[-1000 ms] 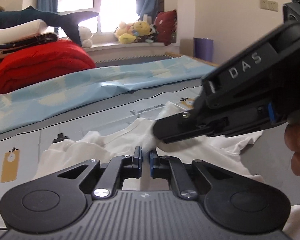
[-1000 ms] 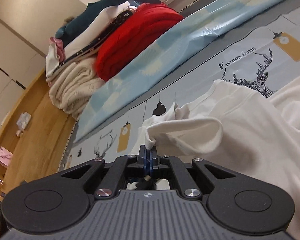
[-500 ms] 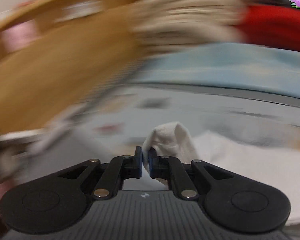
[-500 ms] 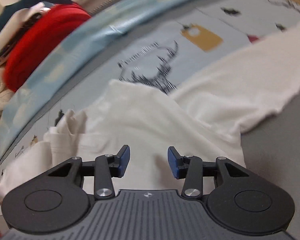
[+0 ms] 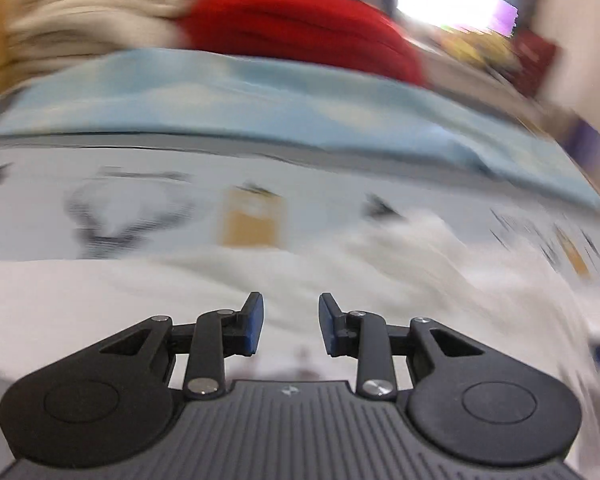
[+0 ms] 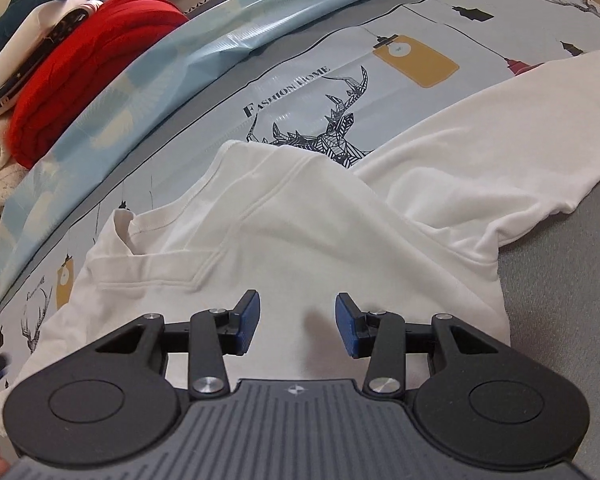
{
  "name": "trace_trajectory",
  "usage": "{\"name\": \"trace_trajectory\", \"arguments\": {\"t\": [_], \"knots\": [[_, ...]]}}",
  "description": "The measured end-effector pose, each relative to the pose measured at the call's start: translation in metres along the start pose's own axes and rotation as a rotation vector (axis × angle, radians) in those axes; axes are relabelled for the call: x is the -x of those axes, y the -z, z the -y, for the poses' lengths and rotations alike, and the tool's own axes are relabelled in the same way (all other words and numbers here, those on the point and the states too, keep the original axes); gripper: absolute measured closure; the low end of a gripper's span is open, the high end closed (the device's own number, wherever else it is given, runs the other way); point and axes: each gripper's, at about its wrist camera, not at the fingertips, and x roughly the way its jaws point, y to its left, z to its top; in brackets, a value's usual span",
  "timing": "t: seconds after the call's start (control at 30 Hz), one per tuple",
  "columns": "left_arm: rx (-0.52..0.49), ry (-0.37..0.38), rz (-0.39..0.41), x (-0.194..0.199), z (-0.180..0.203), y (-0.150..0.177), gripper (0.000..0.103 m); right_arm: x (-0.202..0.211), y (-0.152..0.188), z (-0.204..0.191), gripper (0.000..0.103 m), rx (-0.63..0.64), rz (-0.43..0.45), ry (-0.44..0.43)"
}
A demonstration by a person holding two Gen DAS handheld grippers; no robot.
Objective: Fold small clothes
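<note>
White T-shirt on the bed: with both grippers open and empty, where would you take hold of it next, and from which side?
Probably the sleeve lying spread out to the right on the white T-shirt. Its hem edge lies flat and free on the grey sheet, so the right gripper could come in low from the right, pinch that edge, and fold it inward. The left side already looks folded over.

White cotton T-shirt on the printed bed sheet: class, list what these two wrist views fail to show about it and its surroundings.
- Left wrist view: motion blur smears the white cotton T-shirt; its folds and edges are unreadable.
- Right wrist view: the open right hand-held gripper covers the shirt's near part.
- Right wrist view: the folded red blanket sits in a pile cut off by the left edge.
- Left wrist view: the open left hand-held gripper shows sharply; the window glare beyond is washed out.
</note>
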Motion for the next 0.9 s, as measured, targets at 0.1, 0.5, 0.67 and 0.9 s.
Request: {"name": "trace_trajectory", "arguments": {"t": [0.1, 0.5, 0.67, 0.9], "knots": [[-0.084, 0.008, -0.077, -0.018, 0.022, 0.015, 0.069, -0.001, -0.002, 0.0, 0.059, 0.0, 0.003, 0.001], [-0.045, -0.19, -0.184, -0.016, 0.034, 0.013, 0.055, 0.001, -0.021, 0.018, 0.059, 0.001, 0.054, 0.004], [-0.065, -0.152, -0.254, -0.031, 0.04, 0.02, 0.055, 0.009, -0.04, 0.035, 0.076, 0.04, 0.155, -0.01], [-0.072, -0.154, -0.337, -0.042, 0.031, 0.04, 0.046, -0.024, -0.073, 0.061, 0.081, 0.043, 0.182, 0.044]]}}
